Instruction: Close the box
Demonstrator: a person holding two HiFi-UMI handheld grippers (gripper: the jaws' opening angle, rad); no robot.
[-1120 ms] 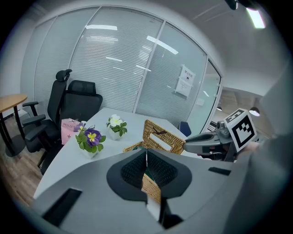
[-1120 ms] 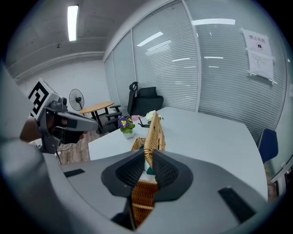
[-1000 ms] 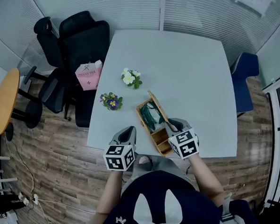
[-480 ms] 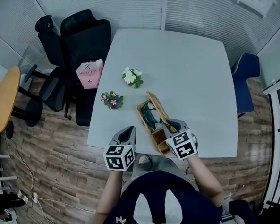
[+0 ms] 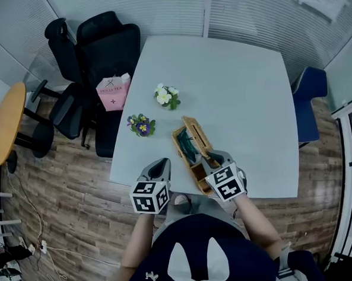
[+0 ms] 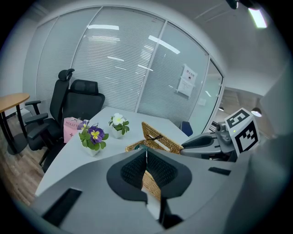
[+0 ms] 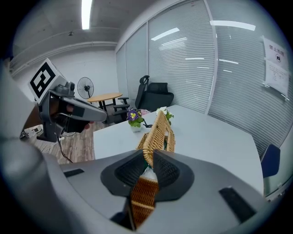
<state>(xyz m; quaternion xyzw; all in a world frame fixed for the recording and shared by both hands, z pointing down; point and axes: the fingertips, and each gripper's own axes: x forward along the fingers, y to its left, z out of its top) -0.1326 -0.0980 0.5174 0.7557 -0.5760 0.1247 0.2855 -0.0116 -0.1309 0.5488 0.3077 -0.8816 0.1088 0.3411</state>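
Observation:
A wicker box [image 5: 187,158] lies near the white table's [image 5: 238,93] front edge, with green things inside. Its woven lid [image 5: 198,138] stands tilted over the box. In the right gripper view the lid [image 7: 160,130] rises edge-on from my right gripper [image 7: 149,167], whose pads hold the lid's near edge; the jaws are opening slightly. My right gripper [image 5: 209,158] sits at the box's right side. My left gripper [image 5: 161,164] hovers at the table's front edge left of the box, shut [image 6: 146,157] with nothing in it. The box [image 6: 137,145] is just beyond it.
A purple flower pot [image 5: 141,126] and a white flower pot [image 5: 165,97] stand left of the box. A pink bag [image 5: 112,92] rests on black office chairs [image 5: 101,49] beside the table. A blue chair [image 5: 310,91] is at the right, a round wooden table [image 5: 7,123] at far left.
The lid has swung leftward from upright-open to leaning over the box. My right gripper moved slightly left with it. The left gripper has stayed put.

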